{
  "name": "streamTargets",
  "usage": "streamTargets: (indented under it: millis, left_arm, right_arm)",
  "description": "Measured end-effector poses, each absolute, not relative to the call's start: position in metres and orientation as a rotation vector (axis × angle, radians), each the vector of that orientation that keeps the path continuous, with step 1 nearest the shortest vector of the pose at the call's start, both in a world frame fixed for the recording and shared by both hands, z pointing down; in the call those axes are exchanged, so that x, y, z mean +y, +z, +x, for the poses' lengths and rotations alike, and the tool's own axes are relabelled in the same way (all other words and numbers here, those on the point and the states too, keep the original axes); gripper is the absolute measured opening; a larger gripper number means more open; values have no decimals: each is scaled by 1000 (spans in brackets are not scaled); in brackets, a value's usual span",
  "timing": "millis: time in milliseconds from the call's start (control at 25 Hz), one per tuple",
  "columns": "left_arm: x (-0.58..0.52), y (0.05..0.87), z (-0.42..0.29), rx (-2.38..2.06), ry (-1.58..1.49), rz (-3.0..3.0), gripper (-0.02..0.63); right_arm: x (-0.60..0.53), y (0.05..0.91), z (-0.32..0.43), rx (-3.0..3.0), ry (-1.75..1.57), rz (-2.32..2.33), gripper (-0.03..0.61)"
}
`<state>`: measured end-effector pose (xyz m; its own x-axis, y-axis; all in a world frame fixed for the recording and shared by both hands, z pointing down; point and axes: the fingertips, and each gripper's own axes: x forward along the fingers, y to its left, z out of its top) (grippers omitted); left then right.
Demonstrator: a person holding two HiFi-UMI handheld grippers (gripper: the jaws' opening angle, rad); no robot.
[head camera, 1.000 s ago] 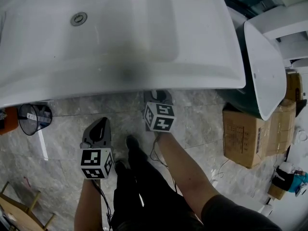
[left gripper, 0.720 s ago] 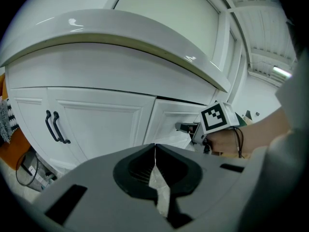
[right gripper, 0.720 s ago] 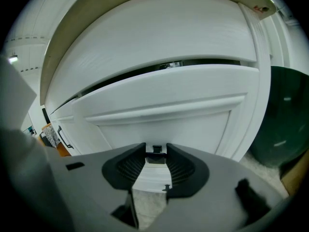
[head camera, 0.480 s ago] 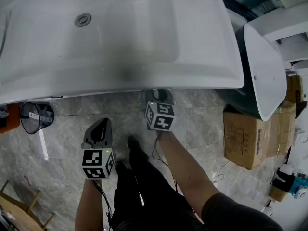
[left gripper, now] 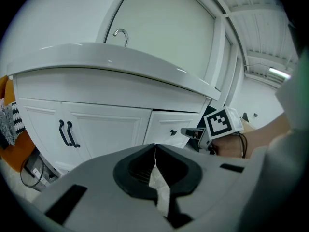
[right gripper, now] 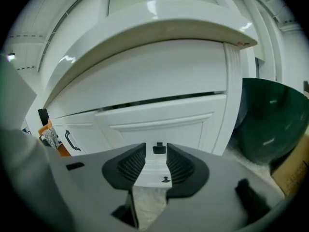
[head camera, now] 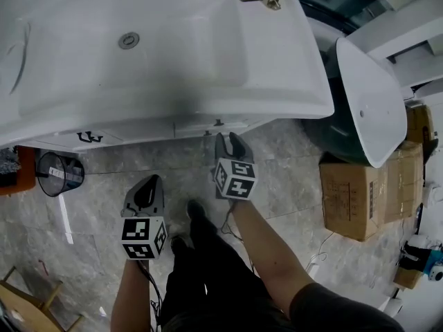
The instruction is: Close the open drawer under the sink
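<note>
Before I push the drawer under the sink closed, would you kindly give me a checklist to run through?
1. Drawer shut: not ok, a dark gap shows along its top edge.
2. Right gripper free: ok, jaws apart, nothing gripped.
3. Right gripper aimed at the drawer: ok, its knob shows in line between the jaws.
4. Contact with the drawer front: not ok, the gripper seems to sit short of it.
5. Left gripper out of the way: ok, shut, empty, held back from the cabinet doors.

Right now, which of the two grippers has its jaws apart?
The right gripper: its jaws stand apart, framing a dark knob; on the left gripper they meet.
</note>
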<state>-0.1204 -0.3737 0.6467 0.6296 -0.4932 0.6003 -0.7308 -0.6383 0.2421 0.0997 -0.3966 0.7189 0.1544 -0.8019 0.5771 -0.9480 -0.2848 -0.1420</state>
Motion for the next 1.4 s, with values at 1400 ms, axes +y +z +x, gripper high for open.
streamTargets:
  millis: [1400]
  left_arm:
    - [-229, 422, -195, -1012, 459, 2554, 15]
  right_arm:
    - [-215, 433, -10, -2065, 591, 2062, 38]
